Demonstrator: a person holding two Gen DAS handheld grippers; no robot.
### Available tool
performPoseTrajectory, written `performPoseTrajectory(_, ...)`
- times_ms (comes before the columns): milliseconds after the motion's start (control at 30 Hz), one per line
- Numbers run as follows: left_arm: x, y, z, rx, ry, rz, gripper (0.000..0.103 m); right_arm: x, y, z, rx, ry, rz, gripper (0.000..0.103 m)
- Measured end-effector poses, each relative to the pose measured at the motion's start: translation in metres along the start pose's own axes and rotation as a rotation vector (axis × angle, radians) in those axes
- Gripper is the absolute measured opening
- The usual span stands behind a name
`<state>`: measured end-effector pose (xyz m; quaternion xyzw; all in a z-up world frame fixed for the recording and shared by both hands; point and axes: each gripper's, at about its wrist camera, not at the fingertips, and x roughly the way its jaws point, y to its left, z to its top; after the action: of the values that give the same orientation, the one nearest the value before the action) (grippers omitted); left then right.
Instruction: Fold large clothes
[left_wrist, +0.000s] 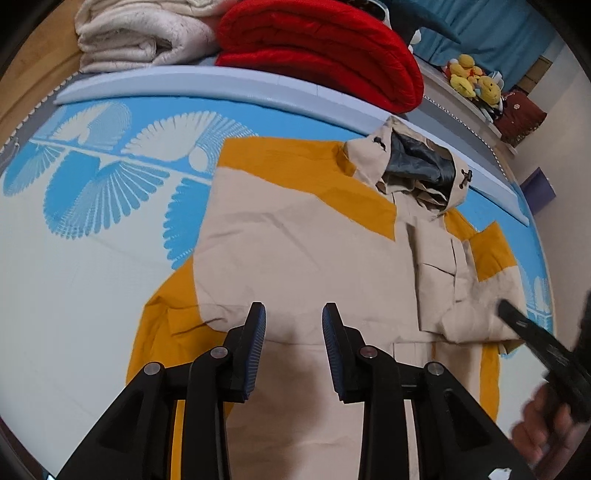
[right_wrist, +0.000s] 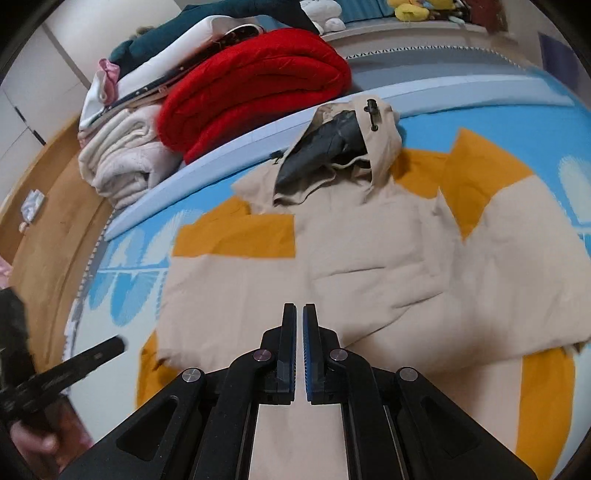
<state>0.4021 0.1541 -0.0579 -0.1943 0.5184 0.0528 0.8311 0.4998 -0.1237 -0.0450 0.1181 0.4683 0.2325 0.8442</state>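
Hooded jacket (left_wrist: 303, 236), beige with mustard panels, lies flat directly beneath and ahead of both tongs. The left gripper (left_wrist: 293, 325) hovers spread above its lower front; the right gripper (right_wrist: 299, 325) is pressed nearly together, pinching nothing, hood (right_wrist: 343, 147) farthest ahead.

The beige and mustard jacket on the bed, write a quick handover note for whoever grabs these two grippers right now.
Left gripper: open, holding nothing, above the jacket's lower body.
Right gripper: shut, nothing visibly pinched, above the jacket's middle.
Jacket: lies front up on the blue patterned mat, hood pointing toward the red folded blanket and cream folded blanket.
Done: both sleeves appear folded in across the chest.
Left: fold the body up, probably hem toward hood, then tidy.
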Motion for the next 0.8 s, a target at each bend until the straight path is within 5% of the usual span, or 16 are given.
performPoseTrajectory(200,0.009,-0.016,-0.004,0.014,0.016,-0.027,0.028,-0.083,-0.023,-0.012,0.015,-0.127,-0.098,0.033)
performPoseTrajectory(333,0.021,-0.036,-0.009,0.051,0.017,-0.036,0.027,-0.097,-0.064,-0.02,0.15,-0.158,-0.137,0.034)
performPoseTrajectory(433,0.03,-0.049,-0.012,0.065,0.023,-0.045,0.026,-0.07,-0.106,-0.028,0.271,-0.082,-0.204,0.034)
performPoseTrajectory(533,0.038,-0.061,-0.014,0.069,0.036,-0.084,0.026,-0.03,-0.133,-0.032,0.365,0.035,-0.152,0.034)
performPoseTrajectory(767,0.051,-0.093,-0.021,0.14,0.021,-0.111,0.026,-0.001,-0.155,-0.033,0.483,0.052,-0.169,0.033)
performPoseTrajectory(800,0.052,-0.094,-0.021,0.143,0.021,-0.115,0.026,-0.001,-0.153,-0.032,0.473,0.04,-0.162,0.025)
